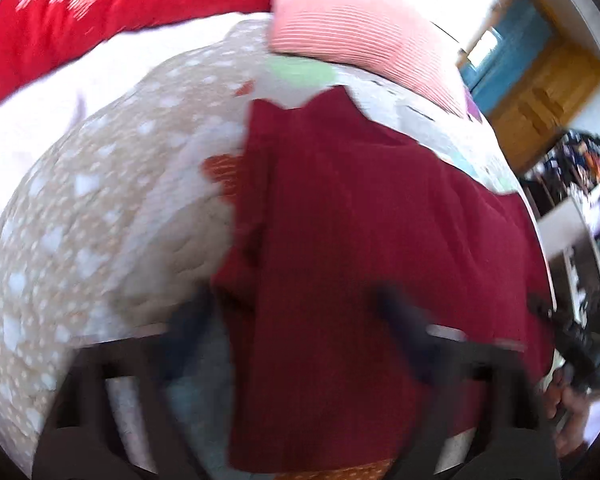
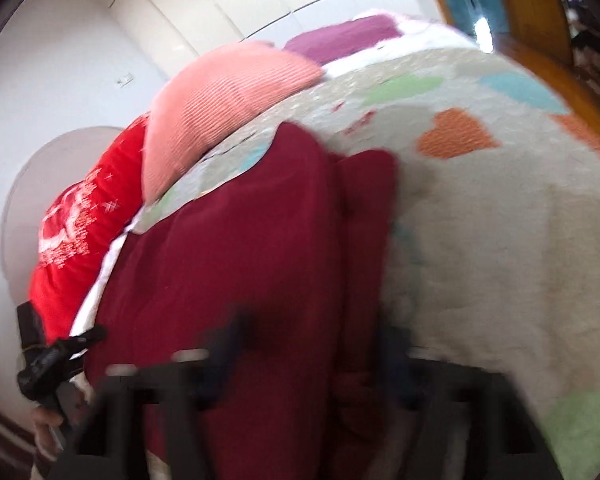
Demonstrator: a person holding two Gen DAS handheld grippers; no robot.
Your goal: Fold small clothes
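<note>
A dark red garment [image 1: 360, 220] lies spread on a quilted bedspread [image 1: 100, 200] with heart patches. In the left wrist view my left gripper [image 1: 296, 320] hangs low over the garment's near left edge. Its blurred fingers stand apart, with cloth lying between them. In the right wrist view the same garment [image 2: 240, 240] shows a folded strip [image 2: 364, 220] along its right side. My right gripper [image 2: 312, 348] straddles that strip near the front edge, fingers apart. Blur hides whether any pad touches the cloth.
A pink ribbed pillow [image 1: 360, 32] and a red patterned pillow [image 1: 100, 8] lie at the head of the bed. A wooden door [image 1: 540, 92] stands beyond the bed. A person's hand [image 2: 46, 420] holds the other tool at the left edge. Bare quilt [image 2: 500, 240] stretches to the right.
</note>
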